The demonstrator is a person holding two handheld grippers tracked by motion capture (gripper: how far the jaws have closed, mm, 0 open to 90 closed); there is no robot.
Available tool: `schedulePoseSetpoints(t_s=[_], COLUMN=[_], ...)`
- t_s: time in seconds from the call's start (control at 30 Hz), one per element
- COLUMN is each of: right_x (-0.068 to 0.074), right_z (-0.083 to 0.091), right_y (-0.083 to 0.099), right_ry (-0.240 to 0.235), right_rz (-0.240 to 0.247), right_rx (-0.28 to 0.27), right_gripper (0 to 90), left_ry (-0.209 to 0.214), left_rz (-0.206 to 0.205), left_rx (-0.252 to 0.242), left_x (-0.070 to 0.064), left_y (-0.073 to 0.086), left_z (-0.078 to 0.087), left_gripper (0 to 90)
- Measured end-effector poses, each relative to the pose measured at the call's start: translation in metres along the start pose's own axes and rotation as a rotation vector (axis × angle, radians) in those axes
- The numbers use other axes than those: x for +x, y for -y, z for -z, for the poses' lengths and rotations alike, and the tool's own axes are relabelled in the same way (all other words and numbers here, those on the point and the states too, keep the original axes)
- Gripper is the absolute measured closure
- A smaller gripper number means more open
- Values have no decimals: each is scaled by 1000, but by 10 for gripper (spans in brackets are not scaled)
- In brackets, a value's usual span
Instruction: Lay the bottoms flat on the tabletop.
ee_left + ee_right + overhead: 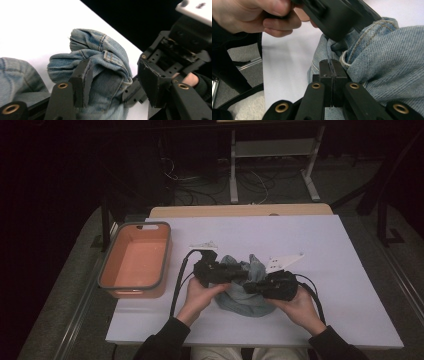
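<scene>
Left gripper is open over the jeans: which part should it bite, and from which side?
Probably the raised seamed fold of the jeans between the left gripper jaws. Close straight ahead from the person's left; it stands proud, thin enough to pinch.

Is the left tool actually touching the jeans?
Touching. The left gripper view shows the left tool open, one pad pressed against the bunched jeans between its jaws.

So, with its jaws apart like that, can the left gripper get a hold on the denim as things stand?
Probably yes. The left gripper has its jaws open on either side of a bunched fold of the denim garment, and nothing lies between them; the right gripper is already clamped elsewhere.
</scene>
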State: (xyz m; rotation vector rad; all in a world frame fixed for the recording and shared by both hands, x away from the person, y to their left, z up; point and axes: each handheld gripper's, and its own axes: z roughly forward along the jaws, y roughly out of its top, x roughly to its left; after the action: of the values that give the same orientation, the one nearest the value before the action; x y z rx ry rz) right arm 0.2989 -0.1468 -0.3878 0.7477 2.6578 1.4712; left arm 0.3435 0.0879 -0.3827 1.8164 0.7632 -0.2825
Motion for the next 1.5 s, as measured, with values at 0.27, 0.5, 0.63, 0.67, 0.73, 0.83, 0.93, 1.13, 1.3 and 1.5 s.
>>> schedulePoseSetpoints(t_s=[0.27,0.5,0.63,0.67,0.73,0.83,0.93,1.13,1.3,1.5], right_x=[1,1,1,1,1,3,6,2,-7,-8], right_z=[-5,-7,-7,-6,-5,0,8,22,23,16], right_y=[0,0,-1,-1,-1,-2,-2,3,6,6], right_ry=[13,22,34,33,22,15,28,80,112,116], right_rz=[8,8,5,-1,-11,-30,-50,-102,-161,-184], right_rx=[4,10,6,4,-4,-20,-36,-95,-101,-96], right_gripper=[888,887,872,862,791,706,655,547,486,450], left_ry=[19,71,70,67,51,39,31,28,27,19], left_rz=[84,113,117,116,111,111,115,110,102,92], left_rx=[40,49,34,30,18,9,2,-4,-8,-7], left_x=[10,13,15,16,16,17,19,19,19,19], left_y=[2,3,3,3,3,2,3,4,4,6], left_z=[-6,-10,-11,-11,-10,-7,-6,-5,-5,-6], left_gripper=[547,731,803,814,827,834,837,837,837,837])
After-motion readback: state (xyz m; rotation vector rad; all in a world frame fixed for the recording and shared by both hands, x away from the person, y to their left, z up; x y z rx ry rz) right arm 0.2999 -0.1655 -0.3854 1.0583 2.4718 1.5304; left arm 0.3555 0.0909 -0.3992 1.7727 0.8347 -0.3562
